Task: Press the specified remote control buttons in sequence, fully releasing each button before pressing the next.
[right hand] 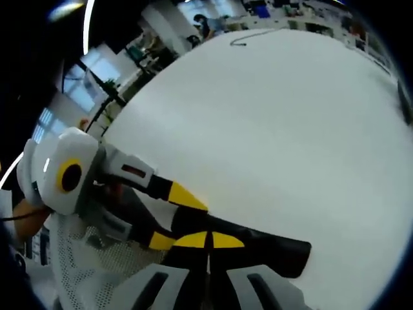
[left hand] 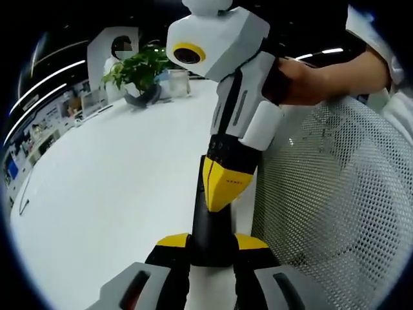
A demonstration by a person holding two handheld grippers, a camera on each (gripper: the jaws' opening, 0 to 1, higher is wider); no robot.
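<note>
A slim black remote control [left hand: 210, 223] lies lengthwise between the yellow-tipped jaws of my left gripper [left hand: 211, 243], which is shut on its near end above the white table [left hand: 116, 194]. My right gripper [left hand: 223, 186] comes down from above with its yellow tips together, resting on the remote's top face. In the right gripper view, my right gripper [right hand: 208, 240] is shut, its tips on the remote [right hand: 277, 252]. There the left gripper [right hand: 173, 218] reaches in from the left and clamps the remote's other end. The buttons are hidden.
A white mesh chair back [left hand: 335, 194] stands close on the right, and a person's hand [left hand: 310, 77] holds the right gripper. A potted plant [left hand: 139, 68] and a clear container [left hand: 177, 81] sit at the table's far end. A thin cable [right hand: 242, 40] lies far off.
</note>
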